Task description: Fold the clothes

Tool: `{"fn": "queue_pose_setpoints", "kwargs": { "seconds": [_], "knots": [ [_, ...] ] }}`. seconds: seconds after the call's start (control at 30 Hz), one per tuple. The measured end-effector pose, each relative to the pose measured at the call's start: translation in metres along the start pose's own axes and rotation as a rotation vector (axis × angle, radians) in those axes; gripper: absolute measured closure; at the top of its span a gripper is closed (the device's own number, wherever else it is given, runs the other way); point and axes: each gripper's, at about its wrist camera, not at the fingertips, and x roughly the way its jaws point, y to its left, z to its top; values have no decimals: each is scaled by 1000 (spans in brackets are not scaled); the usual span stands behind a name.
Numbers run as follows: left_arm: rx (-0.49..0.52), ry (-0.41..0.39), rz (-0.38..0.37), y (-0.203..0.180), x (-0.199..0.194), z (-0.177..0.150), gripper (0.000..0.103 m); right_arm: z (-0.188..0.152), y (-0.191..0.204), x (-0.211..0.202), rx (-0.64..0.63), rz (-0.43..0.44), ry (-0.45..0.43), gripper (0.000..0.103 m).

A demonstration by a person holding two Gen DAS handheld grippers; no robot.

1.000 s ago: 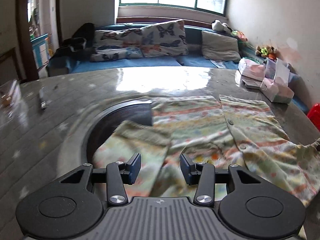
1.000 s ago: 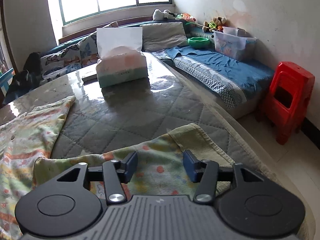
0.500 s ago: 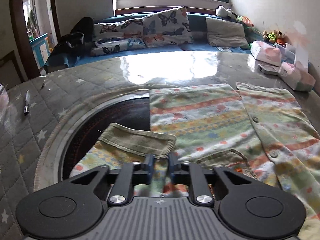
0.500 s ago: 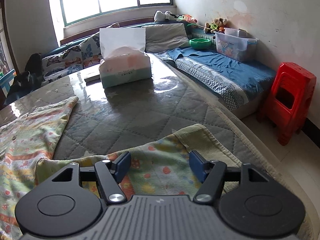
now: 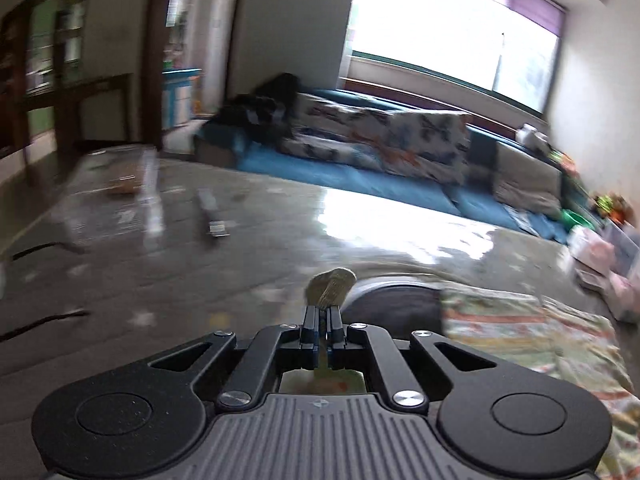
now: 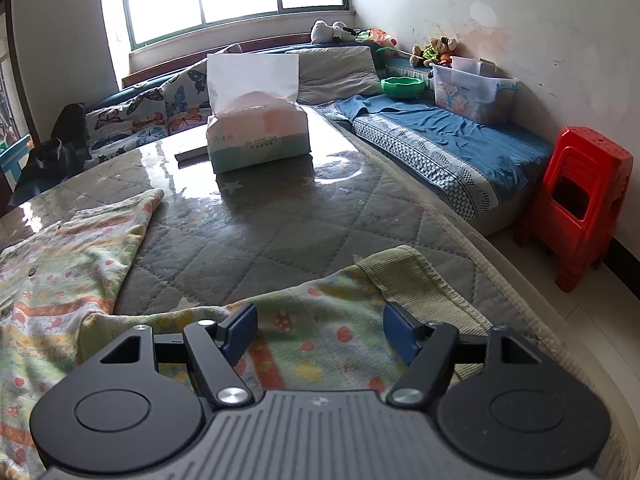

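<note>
Quilted table (image 6: 280, 236) carries my shirt (image 6: 60, 280), spread toward 9 o'clock. My left gripper (image 5: 322, 320) is clamped on its cuff (image 5: 332, 286); my right gripper (image 6: 316, 330) hangs wide over the sleeve (image 6: 320, 320).

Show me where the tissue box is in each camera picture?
Left wrist: the tissue box is a pink blur at the far right edge, on the table.
Right wrist: the tissue box stands upper middle, a white tissue sticking up.
Shared landmark: the butterfly cushions under the window.
</note>
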Motion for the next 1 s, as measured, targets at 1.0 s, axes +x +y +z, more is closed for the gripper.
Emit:
{"fn": "queue_pose_setpoints", "kwargs": {
  "seconds": [1.0],
  "knots": [
    [-92, 113, 133, 55, -19, -50, 83, -1, 32, -14, -109, 51, -28, 22]
  ]
}}
